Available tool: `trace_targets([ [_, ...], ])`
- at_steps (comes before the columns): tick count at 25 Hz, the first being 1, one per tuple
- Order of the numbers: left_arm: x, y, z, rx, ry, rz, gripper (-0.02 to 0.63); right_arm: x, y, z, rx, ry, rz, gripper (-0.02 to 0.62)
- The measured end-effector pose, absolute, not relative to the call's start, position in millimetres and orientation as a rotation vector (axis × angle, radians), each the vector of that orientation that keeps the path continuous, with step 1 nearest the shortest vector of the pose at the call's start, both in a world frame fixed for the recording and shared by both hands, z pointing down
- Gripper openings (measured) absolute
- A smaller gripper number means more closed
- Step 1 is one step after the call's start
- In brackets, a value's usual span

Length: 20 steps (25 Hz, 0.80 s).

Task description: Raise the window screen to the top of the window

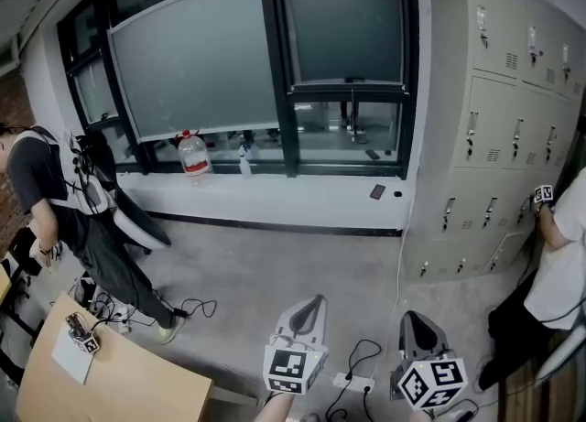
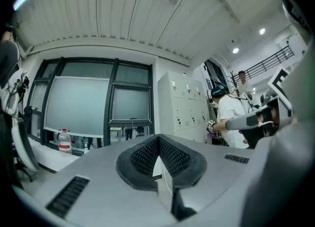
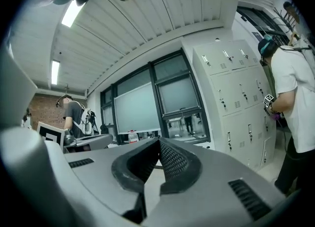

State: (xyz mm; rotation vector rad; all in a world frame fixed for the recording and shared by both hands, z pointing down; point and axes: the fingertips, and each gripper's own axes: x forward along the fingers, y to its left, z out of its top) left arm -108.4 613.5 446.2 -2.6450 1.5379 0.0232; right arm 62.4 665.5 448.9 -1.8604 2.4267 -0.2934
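Jaws of left gripper [image 1: 317, 301] and right gripper [image 1: 413, 318] meet, holding nothing, well apart from the window screen [image 1: 346, 34].

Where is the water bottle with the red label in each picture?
Head view: water bottle on the windowsill, left of middle.
Left gripper view: far left, low.
Right gripper view: small, left of middle.
Shared landmark: grey lockers, right of the bottle.

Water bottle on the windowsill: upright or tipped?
Upright: the water bottle stands on its base on the windowsill, red cap at the top.
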Motion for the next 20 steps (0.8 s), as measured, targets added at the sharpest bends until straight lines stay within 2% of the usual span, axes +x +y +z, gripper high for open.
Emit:
trace_targets([
  [12, -88, 614, 449, -2.644, 1.566, 0.001, 0.003, 74, 649, 479, -1.75, 2.539, -0.381, 0.005],
  [20, -107, 543, 466, -2.635, 1.667, 0.05, 0.003, 67, 579, 517, -1.725, 2.597, -0.493, 0.005],
])
